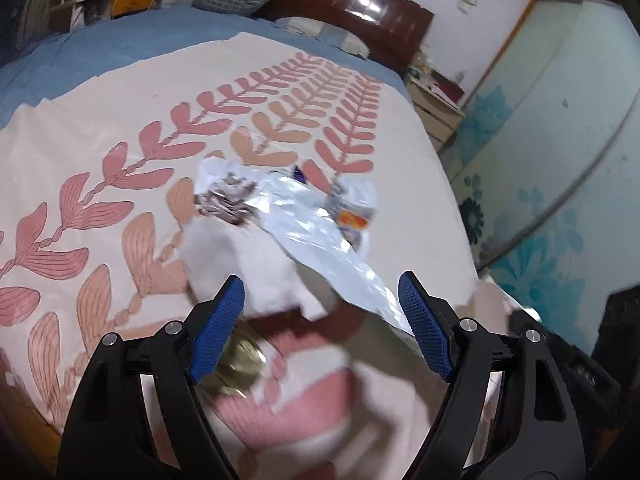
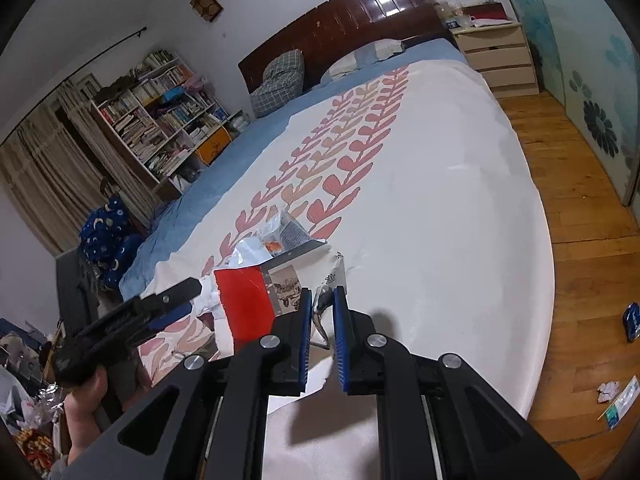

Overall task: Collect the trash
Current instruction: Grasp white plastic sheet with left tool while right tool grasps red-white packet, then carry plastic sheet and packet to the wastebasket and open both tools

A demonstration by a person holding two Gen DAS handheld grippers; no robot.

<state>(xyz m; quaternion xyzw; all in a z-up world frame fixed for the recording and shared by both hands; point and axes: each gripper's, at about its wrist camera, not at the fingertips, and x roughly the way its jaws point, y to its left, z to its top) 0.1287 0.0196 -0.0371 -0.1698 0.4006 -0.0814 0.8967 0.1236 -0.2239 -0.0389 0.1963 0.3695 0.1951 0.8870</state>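
A wide bed [image 2: 440,184] fills both views, its white cover printed with rows of pink leaves, a blue sheet [image 2: 240,148] showing along the far left side and a dark wooden headboard [image 2: 360,8] at the far end. To the right the cover's rounded edge drops to a wooden floor [image 2: 580,280], where there is open room; a crumpled paper [image 2: 608,391] and a blue wrapper [image 2: 632,320] lie there, well apart from the bed. A bookshelf [image 2: 160,108] stands far left, a drawer unit [image 2: 496,56] far right beside the headboard.

The trash sits near the bed's near edge, in the middle of the cover: a red and white carton [image 2: 246,304], a silver foil wrapper [image 1: 316,220], a printed plastic wrapper [image 2: 280,236] just behind, and a white tissue wad [image 1: 240,264]. They touch and overlap as one pile, with bare cover all around to the right and far side.

The right gripper [image 2: 322,320] has its blue pads drawn narrow, pinching a crumpled edge of silvery wrapper [image 2: 330,280] beside the carton. The left gripper [image 1: 322,320] stands wide, nothing between its pads, low over the tissue and foil.

The left wrist view is motion-blurred near the lens: a gold-coloured round thing [image 1: 240,364] under the left pad is too smeared to name, and the pile's printing cannot be read.
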